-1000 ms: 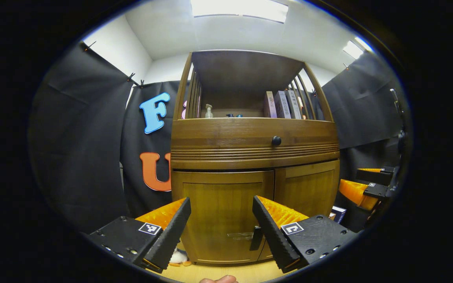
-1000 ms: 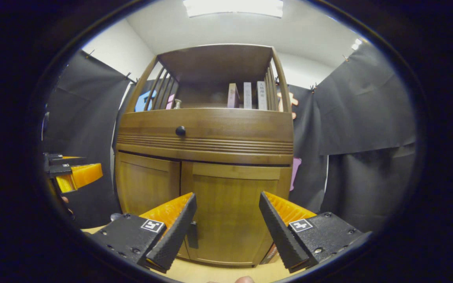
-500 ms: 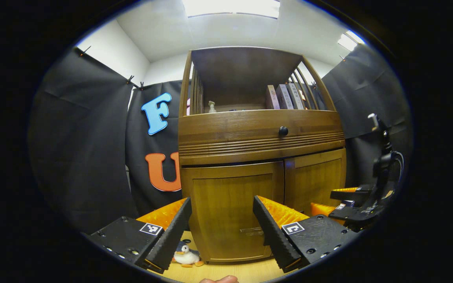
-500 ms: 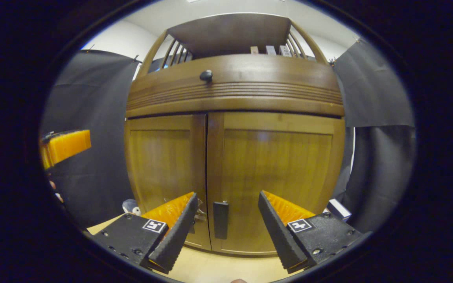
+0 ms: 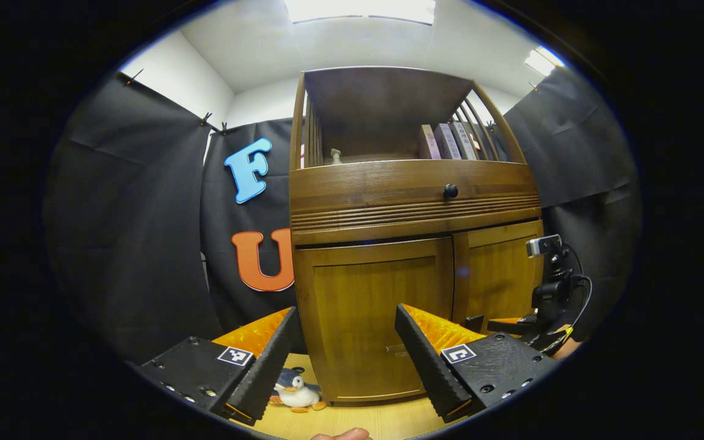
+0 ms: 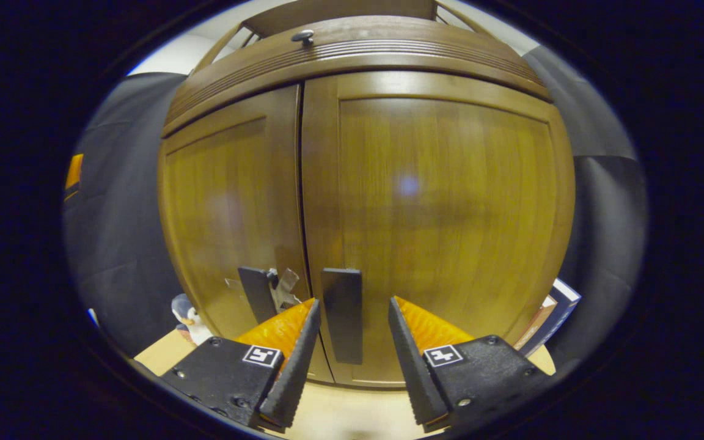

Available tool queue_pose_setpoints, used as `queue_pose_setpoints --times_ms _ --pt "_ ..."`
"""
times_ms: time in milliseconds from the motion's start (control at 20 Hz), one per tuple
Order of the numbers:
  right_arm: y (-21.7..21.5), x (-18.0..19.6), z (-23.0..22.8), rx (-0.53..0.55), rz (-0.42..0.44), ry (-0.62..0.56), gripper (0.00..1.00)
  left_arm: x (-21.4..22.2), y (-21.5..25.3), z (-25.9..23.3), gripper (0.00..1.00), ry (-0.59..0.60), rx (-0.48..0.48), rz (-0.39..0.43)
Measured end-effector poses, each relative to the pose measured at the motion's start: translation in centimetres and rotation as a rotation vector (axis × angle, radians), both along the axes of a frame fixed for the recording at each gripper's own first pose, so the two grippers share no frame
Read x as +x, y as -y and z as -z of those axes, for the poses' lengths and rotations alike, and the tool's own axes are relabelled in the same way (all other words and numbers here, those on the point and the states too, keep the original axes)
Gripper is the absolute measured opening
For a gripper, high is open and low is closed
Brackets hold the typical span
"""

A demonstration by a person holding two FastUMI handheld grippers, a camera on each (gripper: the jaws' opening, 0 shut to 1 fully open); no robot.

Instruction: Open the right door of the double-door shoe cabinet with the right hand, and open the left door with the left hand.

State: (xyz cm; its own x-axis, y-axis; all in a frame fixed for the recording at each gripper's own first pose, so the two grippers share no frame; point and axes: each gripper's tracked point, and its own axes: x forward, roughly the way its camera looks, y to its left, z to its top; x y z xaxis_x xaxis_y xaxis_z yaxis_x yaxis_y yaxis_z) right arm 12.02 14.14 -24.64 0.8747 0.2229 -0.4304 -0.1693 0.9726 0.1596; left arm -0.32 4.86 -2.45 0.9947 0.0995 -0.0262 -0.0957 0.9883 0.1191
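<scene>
Wooden floor [image 5: 382, 421] holds a penguin toy [image 5: 296, 393] beside the closed cabinet [image 5: 413, 244]; both grippers' jaws spread, perhaps touching nothing.

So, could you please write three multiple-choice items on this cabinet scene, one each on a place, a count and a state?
1. Where does the right door's handle stand?
A. between the right gripper's fingers
B. above the drawer knob
C. on the floor

2. How many books stand on the top shelf?
A. one
B. three
C. six

3. How are the two doors?
A. both shut
B. right one open
C. both open

Answers: 1 A, the handle shows in the gap between the open fingers. 2 B, three spines stand side by side. 3 A, the left door and right door lie flush.
</scene>
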Motion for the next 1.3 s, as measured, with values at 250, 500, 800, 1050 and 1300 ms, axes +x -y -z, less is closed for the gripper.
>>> queue_pose_setpoints --times_ms 250,500,800,1050,1300 --pt "-1.4 1.0 1.2 0.009 -0.029 -0.024 0.58 0.1 1.1 1.2 0.96 -0.036 -0.022 0.009" --pt "-1.8 1.7 1.9 -0.007 -0.033 -0.026 0.49 -0.2 1.4 0.7 0.96 -0.03 0.052 0.069" --pt "-1.5 1.6 1.8 -0.008 -0.022 -0.028 0.34 -1.0 -1.5 -0.1 0.96 -0.031 0.017 0.026" --pt "-1.2 -0.4 1.6 0.019 -0.049 -0.042 0.29 -1.9 -3.2 -1.5 0.96 -0.013 -0.008 -0.007" --pt "0.2 -4.5 0.8 0.022 -0.079 -0.042 0.29 -2.8 -4.4 -2.2 0.96 -0.003 0.016 -0.035"
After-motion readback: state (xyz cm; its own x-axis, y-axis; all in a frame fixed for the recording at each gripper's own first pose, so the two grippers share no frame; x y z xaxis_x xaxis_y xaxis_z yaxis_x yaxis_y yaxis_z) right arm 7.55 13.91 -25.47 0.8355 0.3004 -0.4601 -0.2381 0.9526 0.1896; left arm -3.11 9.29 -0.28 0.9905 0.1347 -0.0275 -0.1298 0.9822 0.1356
